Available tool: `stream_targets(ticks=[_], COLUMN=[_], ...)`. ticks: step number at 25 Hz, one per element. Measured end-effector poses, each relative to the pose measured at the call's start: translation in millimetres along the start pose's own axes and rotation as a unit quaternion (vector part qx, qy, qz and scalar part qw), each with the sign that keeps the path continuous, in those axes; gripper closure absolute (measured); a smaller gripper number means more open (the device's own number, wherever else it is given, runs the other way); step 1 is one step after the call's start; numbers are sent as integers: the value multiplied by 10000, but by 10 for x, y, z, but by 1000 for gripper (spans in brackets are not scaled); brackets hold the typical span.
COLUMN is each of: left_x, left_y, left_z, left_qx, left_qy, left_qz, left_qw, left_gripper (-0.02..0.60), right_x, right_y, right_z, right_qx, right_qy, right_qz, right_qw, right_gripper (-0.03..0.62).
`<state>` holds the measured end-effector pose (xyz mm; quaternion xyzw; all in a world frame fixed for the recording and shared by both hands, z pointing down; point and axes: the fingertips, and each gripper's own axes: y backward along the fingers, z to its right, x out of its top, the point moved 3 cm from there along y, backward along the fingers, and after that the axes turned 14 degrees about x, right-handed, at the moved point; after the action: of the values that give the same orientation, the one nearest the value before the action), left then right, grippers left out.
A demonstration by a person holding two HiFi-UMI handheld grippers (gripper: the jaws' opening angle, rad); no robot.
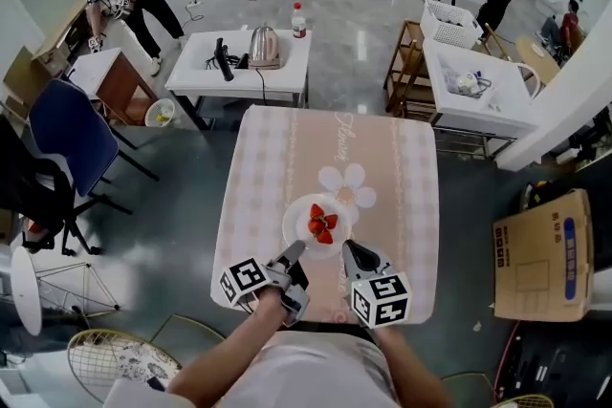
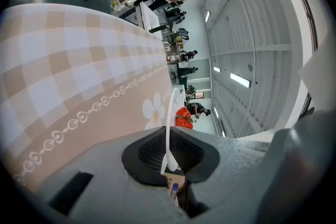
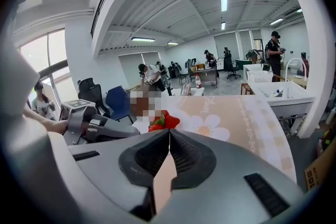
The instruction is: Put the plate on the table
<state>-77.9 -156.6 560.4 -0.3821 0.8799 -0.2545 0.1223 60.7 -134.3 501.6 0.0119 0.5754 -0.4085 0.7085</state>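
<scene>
Two grippers are closing in on a round, glossy white plate (image 1: pixel 298 223) in the head view. The left gripper (image 1: pixel 295 249) is angling onto its near-left rim and the right gripper (image 1: pixel 349 247) onto its near-right. Red strawberries (image 1: pixel 322 225) are sitting on the plate, over the table (image 1: pixel 402 196) with its checked cloth.

In the left gripper view, the ribbed black pads (image 2: pixel 152 150) are pinching the plate's thin rim.

In the right gripper view, the jaws are pressing together on that rim, just below the strawberries.

Cursive word on tablecloth (image 1: pixel 268 167), unreadable; blue print on cardboard box (image 1: pixel 540 253) too small to read
</scene>
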Motion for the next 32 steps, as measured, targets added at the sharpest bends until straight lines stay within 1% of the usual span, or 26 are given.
stream_targets(ticks=[6, 17, 27, 32], left_x=[-37, -153, -167, -178], left_y=[-247, -622, -885, -991], left_z=[21, 30, -38, -91], left_qx=[174, 413, 668, 769], left_qy=[-71, -158, -272, -245], left_qz=[-51, -183, -184, -143], left_qw=[9998, 9989, 9972, 9966], left_gripper=[566, 566, 566, 566], right_x=[-54, -140, -208, -241], right_y=[-13, -108, -221, -277], right_z=[214, 519, 674, 751], right_qx=[39, 186, 393, 494], right_qy=[-214, -429, -555, -585], right_qz=[-32, -134, -245, -283], right_qw=[9998, 9988, 9974, 9967], right_gripper=[589, 589, 589, 589])
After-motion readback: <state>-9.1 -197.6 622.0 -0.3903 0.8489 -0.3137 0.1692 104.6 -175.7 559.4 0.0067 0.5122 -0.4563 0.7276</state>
